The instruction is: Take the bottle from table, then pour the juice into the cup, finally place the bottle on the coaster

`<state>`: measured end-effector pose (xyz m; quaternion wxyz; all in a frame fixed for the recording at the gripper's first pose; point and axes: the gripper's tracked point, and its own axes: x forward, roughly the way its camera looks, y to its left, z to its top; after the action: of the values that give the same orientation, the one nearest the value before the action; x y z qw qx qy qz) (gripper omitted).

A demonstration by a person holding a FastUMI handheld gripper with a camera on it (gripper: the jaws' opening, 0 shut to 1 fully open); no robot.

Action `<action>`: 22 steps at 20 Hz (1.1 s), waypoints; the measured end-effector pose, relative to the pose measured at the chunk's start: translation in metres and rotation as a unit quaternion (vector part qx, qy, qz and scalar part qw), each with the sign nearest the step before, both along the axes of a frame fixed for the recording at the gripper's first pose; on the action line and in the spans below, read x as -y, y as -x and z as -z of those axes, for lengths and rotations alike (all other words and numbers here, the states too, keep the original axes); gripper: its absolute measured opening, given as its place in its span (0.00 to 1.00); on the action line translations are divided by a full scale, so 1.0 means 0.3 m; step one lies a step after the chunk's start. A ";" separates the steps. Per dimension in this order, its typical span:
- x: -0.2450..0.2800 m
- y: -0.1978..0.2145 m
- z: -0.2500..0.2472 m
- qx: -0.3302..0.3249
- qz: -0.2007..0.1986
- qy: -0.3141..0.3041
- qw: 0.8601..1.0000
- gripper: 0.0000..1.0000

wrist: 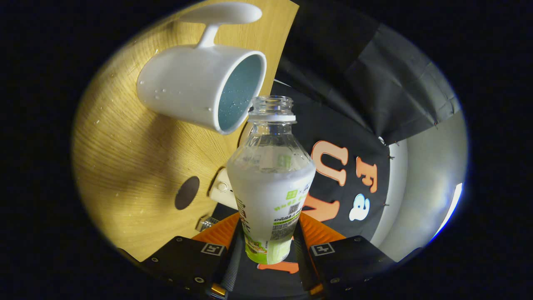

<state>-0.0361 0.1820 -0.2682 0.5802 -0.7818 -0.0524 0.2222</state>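
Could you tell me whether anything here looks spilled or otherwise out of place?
Small droplets dot the outside of the white cup and the wooden table near it, suggesting splashes. The uncapped bottle sits gripped between the tongs.

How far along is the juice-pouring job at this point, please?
Done: the bottle is off the table, clamped between the fingers. In hand: it is tilted, open mouth by the cup rim; no stream visible. Left: finish pouring, then set it on the coaster.

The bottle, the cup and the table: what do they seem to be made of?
Bottle, clamped between the gripper fingers: clear thin plastic, probably, with threaded neck and printed wrap. Cup: glossy white, likely glazed ceramic, bluish speckled inside. Table: matte wood grain, perhaps laminate.
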 end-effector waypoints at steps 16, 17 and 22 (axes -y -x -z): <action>0.102 -0.165 0.176 -0.166 0.213 -0.351 0.897 0.61; 0.106 -0.185 0.185 -0.176 0.225 -0.373 0.883 0.61; 0.133 -0.255 0.197 -0.199 0.271 -0.466 0.818 0.61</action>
<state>0.0404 0.1421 -0.3274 0.9100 -0.3389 0.1811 0.1558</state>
